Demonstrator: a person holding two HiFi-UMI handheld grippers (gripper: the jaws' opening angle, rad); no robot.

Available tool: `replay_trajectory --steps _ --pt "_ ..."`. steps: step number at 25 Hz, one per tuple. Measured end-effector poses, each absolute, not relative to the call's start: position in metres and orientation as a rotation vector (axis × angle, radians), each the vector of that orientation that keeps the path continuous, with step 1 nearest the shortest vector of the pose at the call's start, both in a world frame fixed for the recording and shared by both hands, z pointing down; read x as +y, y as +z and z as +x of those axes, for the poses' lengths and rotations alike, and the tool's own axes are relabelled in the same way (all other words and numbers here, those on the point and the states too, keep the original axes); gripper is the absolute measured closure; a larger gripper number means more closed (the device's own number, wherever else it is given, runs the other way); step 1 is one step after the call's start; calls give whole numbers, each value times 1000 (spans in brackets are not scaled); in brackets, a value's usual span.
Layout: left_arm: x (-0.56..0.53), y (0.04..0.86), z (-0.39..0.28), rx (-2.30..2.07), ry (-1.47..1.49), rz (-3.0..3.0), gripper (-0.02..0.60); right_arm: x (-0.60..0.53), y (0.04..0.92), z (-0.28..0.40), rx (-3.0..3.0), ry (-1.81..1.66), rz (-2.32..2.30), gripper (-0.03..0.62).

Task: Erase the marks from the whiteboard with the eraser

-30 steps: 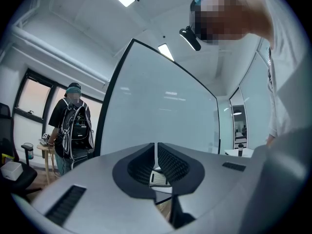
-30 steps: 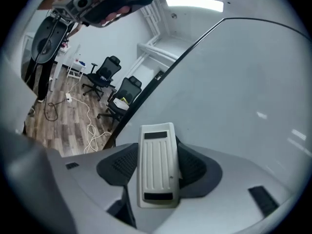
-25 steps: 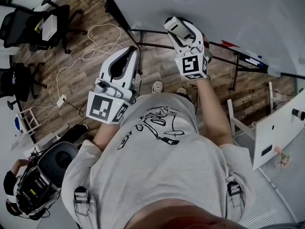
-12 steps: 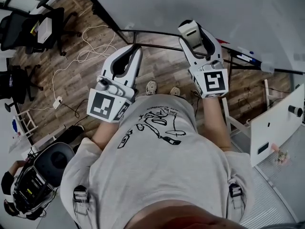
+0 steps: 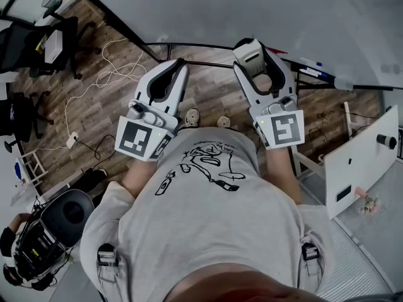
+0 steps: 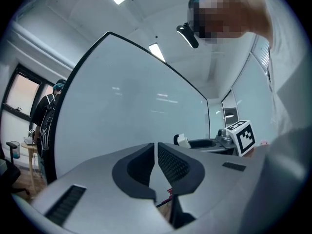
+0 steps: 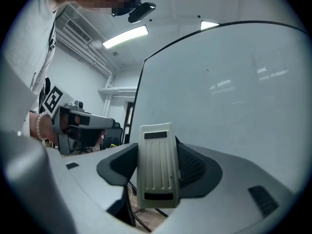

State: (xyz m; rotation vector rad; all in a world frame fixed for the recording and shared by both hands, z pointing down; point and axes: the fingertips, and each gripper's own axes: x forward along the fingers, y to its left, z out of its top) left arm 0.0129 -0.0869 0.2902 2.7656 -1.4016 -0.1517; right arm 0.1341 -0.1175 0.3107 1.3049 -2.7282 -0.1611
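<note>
Over the last second the right gripper [image 5: 254, 50] has drawn back from the board's ledge toward the person's body and a little to the right; the left gripper [image 5: 177, 67] has barely shifted. The right jaws pinch the eraser [image 7: 157, 169], a pale ribbed block standing upright between the pads with its ribbed back toward the camera. The left gripper [image 6: 156, 152] has its jaws pressed together on nothing. Both point up at the whiteboard [image 7: 234, 82], which fills the space ahead but is apart from the eraser. Its surface looks clean in every view, so any marks are either out of frame or too faint to make out. Markers [image 5: 318, 68] lie on the ledge below the board.

The eraser looks secured and wiping not yet under way. The next move calls for finding the marks, then lifting the right gripper and turning it so the eraser's wiping face lies flat on the board.
</note>
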Motion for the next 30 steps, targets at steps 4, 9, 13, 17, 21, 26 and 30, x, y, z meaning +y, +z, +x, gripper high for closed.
replay_trajectory --steps 4,9,13,17,21,26,30 --pt "-86 288 32 -1391 -157 2771 546 -103 306 154 -2725 -185 1284 333" --pt "-85 286 50 -1373 -155 2778 546 -85 297 168 -2732 -171 1277 332" --pt "-80 284 62 -1359 -148 2792 546 -73 289 178 -2749 -152 1300 332" --pt "-77 283 72 -1348 -144 2799 546 -62 291 193 -2774 -111 1334 332" --pt "-74 285 78 -1327 -136 2801 546 -60 282 195 -2747 -143 1330 333" --pt "-73 282 76 -1330 -136 2807 546 -60 278 197 -2749 -139 1356 333" --pt "-73 280 73 -1338 -137 2808 546 -60 275 196 -2758 -141 1354 333"
